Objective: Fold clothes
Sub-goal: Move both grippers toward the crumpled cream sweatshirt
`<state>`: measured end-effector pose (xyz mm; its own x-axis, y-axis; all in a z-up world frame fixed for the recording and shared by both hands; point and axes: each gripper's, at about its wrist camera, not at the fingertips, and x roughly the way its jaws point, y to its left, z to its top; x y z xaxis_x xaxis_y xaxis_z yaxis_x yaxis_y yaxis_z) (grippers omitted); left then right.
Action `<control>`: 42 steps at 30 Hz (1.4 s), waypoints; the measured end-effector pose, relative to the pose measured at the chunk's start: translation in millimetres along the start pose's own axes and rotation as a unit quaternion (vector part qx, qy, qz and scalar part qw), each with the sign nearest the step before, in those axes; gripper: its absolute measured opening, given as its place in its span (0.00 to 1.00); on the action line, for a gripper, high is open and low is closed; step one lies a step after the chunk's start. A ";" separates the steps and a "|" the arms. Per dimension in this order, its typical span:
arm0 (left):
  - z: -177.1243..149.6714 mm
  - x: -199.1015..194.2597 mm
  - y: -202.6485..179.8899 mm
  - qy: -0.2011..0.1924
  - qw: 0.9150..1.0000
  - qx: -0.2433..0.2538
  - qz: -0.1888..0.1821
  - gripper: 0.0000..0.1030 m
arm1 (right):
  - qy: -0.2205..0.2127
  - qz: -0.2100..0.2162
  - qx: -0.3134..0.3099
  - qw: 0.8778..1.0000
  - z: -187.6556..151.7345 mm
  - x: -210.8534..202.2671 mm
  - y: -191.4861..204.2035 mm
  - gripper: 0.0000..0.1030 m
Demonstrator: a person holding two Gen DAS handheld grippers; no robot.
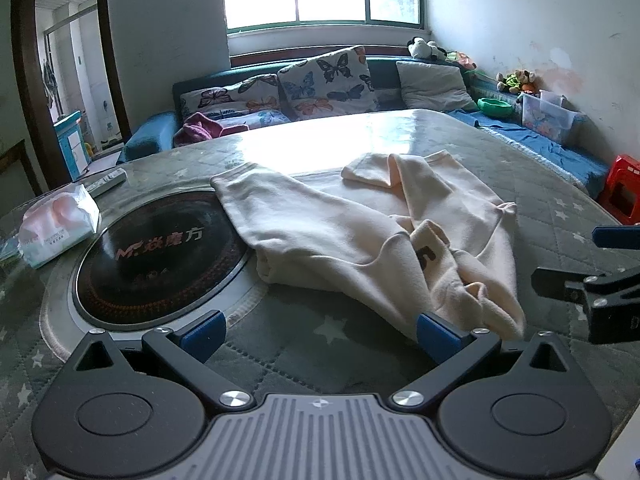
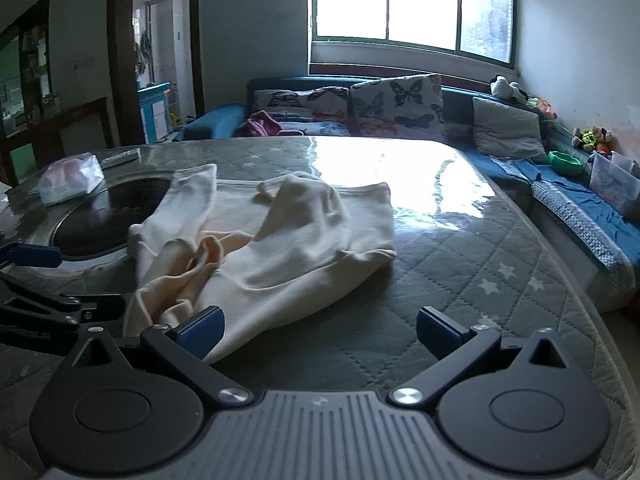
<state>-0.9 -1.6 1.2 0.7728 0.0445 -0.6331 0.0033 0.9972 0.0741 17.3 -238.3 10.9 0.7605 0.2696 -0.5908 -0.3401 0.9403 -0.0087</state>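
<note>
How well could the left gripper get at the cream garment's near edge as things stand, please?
Probably yes: the left gripper is open, and the cream garment lies just ahead, its hem by the right-hand finger, nothing between.

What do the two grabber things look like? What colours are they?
Both look alike. The left gripper and right gripper each have black arms with silver screws, two round black discs, a grey ribbed middle plate, and blue pads on their fingers.

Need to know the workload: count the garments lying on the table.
1. A single cream garment lies crumpled on the quilted table, partly over the round black cooktop, ahead of both open grippers. Its bunched folds could hide a smaller piece.
</note>
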 end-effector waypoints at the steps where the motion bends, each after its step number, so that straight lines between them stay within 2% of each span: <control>1: 0.2 -0.8 -0.8 0.000 1.000 -0.001 -0.001 1.00 | 0.002 -0.001 -0.001 1.000 -0.2 -0.5 0.8 1.00; 7: 1.4 -5.6 -5.6 0.001 1.000 -0.004 -0.004 1.00 | 0.009 -0.006 -0.010 1.000 0.5 -2.8 22.0 1.00; 13: -2.8 -10.5 -4.8 0.004 1.000 -0.007 -0.002 1.00 | 0.016 0.007 -0.009 1.000 -4.8 -8.1 18.0 1.00; 42: -8.2 -11.4 -9.4 0.023 1.000 -0.010 0.006 1.00 | 0.046 -0.001 -0.023 0.999 -12.9 -9.3 31.9 1.00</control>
<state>-15.0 -11.0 1.4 0.7423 0.0591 -0.6674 -0.0194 0.9976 0.0668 -7.8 -213.5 5.7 0.7078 0.2459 -0.6622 -0.3651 0.9299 -0.0449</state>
